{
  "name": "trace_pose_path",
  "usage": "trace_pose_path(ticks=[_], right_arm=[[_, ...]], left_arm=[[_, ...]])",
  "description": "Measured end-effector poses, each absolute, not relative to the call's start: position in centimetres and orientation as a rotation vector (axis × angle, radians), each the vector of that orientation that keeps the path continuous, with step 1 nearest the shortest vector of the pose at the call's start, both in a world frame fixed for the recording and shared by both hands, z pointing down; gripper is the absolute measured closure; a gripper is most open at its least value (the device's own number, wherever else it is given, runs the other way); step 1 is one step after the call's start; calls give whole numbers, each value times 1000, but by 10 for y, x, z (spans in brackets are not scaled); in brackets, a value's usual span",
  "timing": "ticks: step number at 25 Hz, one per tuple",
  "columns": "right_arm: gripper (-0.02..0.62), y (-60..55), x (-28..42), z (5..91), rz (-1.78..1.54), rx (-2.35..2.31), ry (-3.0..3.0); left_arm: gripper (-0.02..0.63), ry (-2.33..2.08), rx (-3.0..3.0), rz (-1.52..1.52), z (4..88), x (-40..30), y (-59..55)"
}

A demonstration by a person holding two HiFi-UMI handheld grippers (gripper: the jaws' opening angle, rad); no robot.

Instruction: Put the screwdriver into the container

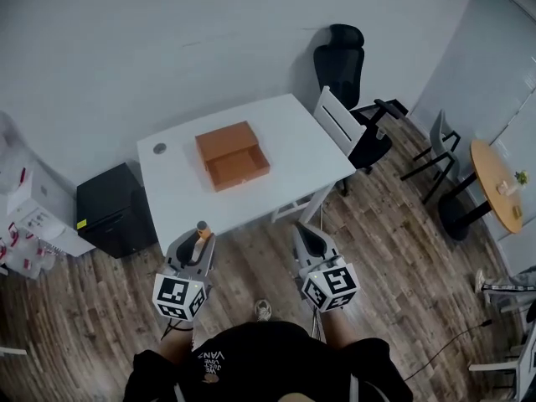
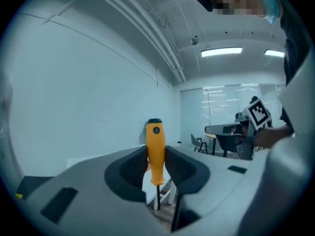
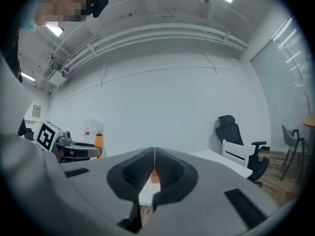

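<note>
A: Left gripper (image 2: 156,163)?
B: Jaws clamped on orange screwdriver (image 2: 155,149), handle upright, over the floor, near the table (image 1: 293,132).
A: Right gripper (image 3: 154,168)?
B: Jaws together, nothing between.
A: Container (image 1: 233,155)?
B: Orange, open-topped, on table.

We hold both claws out level before us, side by side: our left claw (image 1: 195,239) clamps the upright screwdriver (image 2: 155,151) by its orange handle, our right claw (image 1: 306,234) has its jaws together (nothing between them).
</note>
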State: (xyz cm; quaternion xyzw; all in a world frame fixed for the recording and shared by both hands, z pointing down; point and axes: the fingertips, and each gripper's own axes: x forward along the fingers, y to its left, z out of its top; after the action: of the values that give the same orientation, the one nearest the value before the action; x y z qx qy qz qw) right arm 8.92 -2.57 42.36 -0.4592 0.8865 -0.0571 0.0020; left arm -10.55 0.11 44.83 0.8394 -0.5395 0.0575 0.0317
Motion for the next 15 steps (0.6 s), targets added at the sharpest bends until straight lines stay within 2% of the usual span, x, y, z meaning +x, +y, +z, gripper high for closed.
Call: trace_pose_path(ticks=[15], right_arm=[[583, -136, 97, 431, -206, -1296, 2853]], left_arm=[[494, -1809, 2454, 208, 455, -104, -85]])
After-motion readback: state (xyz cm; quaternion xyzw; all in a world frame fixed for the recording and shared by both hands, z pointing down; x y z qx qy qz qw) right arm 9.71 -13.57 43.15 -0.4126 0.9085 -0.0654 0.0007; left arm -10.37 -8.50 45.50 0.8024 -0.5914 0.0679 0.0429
